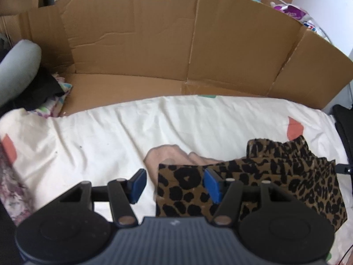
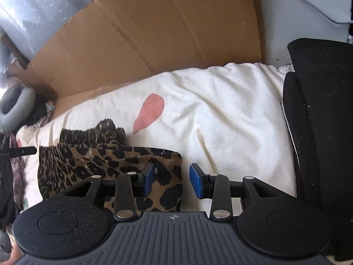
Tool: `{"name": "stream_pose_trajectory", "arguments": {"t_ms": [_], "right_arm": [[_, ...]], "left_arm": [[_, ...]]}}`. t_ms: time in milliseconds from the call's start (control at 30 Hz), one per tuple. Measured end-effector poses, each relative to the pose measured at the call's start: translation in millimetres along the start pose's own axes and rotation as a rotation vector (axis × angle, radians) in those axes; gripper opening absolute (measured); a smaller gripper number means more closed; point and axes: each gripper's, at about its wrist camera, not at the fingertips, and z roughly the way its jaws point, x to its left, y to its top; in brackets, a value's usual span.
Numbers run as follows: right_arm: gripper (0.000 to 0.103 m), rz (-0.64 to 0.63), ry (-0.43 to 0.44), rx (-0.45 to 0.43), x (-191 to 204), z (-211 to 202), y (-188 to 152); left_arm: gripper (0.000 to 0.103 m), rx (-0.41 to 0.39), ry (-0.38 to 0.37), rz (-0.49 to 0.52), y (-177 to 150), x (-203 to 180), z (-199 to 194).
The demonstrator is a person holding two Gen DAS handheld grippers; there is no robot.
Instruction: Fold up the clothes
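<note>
Cardboard wall (image 1: 154, 39) backs a bed with cream sheet (image 1: 99, 137). Leopard-print garment (image 1: 253, 176) lies folded on the sheet, long axis left-right. Left gripper (image 1: 175, 186) jaws apart, garment's left edge between them. Right gripper (image 2: 171, 181) jaws apart, straddling its right edge. Only the left view shows pink fabric (image 1: 172, 154) under it; only the right view shows a black cushion (image 2: 320, 110).

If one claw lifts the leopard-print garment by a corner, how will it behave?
The brown-and-black leopard-print fabric garment will probably droop limply, since it already lies in soft folds on the cream bedsheet. It looks thin, so likely light. Its stacked layers may slide apart, as neither the left claw nor right claw pins them.
</note>
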Motion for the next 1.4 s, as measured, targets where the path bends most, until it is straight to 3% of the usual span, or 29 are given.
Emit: {"name": "stream_pose_trajectory", "arguments": {"t_ms": [133, 267, 367, 400, 500, 533, 733, 933, 1233, 1400], "right_arm": [[0.042, -0.012, -0.004, 0.008, -2, 5, -2], [0.041, -0.025, 0.008, -0.010, 1, 8, -5], [0.016, -0.043, 0.015, -0.018, 5, 8, -4], [0.008, -0.049, 0.016, -0.022, 6, 8, -4], [0.002, -0.055, 0.019, -0.046, 8, 3, -2], [0.002, -0.058, 0.019, -0.054, 9, 0, -1], [0.001, -0.053, 0.024, -0.096, 12, -11, 1], [0.001, -0.038, 0.028, -0.124, 13, -16, 5], [0.000, -0.010, 0.000, -0.103, 4, 9, 7], [0.000, -0.037, -0.013, -0.089, 7, 18, 4]], "left_arm": [[0.060, -0.014, -0.033, -0.019, -8, 0, 7], [0.056, -0.003, -0.019, -0.011, -14, 2, 16], [0.045, -0.021, -0.020, -0.017, -15, 6, 17], [0.034, -0.026, -0.019, -0.017, -15, 7, 17], [0.009, -0.028, -0.035, -0.047, -15, 13, 18], [0.006, -0.033, -0.042, -0.056, -15, 15, 17], [0.003, -0.094, -0.046, -0.085, -14, 22, 5], [0.002, -0.101, -0.041, -0.121, -13, 26, 3], [0.002, -0.044, 0.006, -0.137, -15, 29, 29], [0.004, -0.013, 0.030, -0.094, -18, 20, 42]]}}
